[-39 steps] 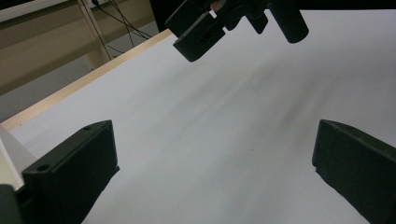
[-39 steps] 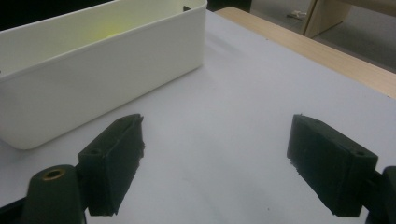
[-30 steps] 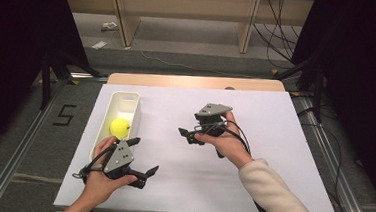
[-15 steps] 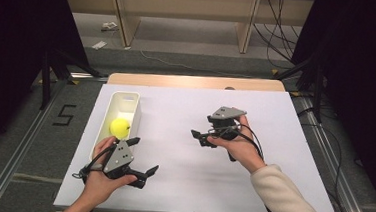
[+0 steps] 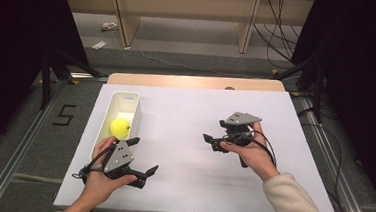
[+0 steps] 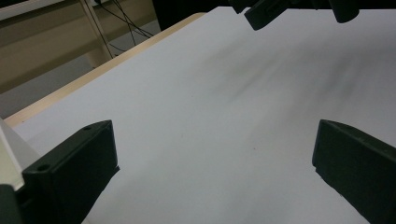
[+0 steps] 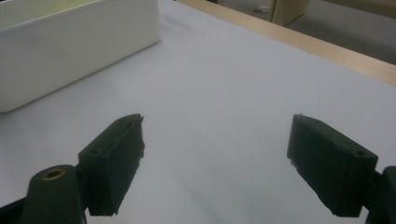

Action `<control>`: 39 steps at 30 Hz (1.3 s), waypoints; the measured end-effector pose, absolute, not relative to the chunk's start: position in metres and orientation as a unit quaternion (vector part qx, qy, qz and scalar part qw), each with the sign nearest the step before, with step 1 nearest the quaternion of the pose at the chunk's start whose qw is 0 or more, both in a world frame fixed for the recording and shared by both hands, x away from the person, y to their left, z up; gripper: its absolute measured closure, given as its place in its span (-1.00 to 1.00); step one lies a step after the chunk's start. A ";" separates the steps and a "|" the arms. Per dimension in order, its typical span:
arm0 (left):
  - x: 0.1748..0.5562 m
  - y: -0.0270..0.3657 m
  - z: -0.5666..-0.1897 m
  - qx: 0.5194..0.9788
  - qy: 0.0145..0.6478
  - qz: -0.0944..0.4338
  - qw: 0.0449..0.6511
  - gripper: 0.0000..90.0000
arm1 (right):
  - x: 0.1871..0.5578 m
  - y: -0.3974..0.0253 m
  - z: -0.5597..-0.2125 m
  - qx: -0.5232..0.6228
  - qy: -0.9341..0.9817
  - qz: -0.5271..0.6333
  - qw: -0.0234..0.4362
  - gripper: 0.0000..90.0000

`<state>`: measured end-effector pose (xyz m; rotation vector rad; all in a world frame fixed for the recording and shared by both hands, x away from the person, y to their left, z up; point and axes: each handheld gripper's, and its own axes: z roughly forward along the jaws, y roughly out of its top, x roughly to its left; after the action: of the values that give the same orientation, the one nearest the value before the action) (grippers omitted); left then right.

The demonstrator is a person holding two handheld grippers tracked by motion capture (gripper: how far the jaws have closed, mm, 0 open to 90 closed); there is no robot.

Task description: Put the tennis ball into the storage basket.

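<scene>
A yellow ball [image 5: 120, 127] lies in the near half of a long white bin [image 5: 126, 98] at the left of the white table. Just in front of the bin, my left gripper [image 5: 142, 156] is held open above the table with nothing between its jaws. In the left gripper view the left gripper [image 6: 214, 140] points across bare table toward the other gripper [image 6: 280, 10]. My right gripper [image 5: 215, 130] is held right of centre, open and holding nothing, pointing left. In the right gripper view the right gripper [image 7: 217, 140] faces the bin's side wall [image 7: 70, 46].
The white tabletop [image 5: 185, 116] has a wooden strip [image 5: 197, 81] along its far edge. Beyond it stand wooden shelf legs [image 5: 124, 24] on a grey floor, with cables at the right. Metal rails [image 5: 16, 174] run along both sides of the table.
My right gripper has drifted to the right, away from the bin, staying open. The left gripper, ball and bin have kept their places.
</scene>
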<state>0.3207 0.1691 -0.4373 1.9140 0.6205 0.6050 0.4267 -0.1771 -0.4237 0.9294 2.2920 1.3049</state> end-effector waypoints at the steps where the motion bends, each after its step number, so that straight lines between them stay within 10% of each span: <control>1: 0.321 0.169 -0.437 0.791 0.256 0.250 0.497 -1.00 | 0.426 -0.179 -0.424 0.329 0.807 0.459 0.172 -0.57; 39: 0.321 0.173 -0.437 0.787 0.264 0.252 0.497 -1.00 | 0.396 -0.247 -0.434 0.378 0.787 0.449 0.190 -0.57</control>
<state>0.3212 0.1727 -0.4373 1.9066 0.6393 0.6110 0.3960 -0.2467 -0.4335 1.0629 2.2111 1.2618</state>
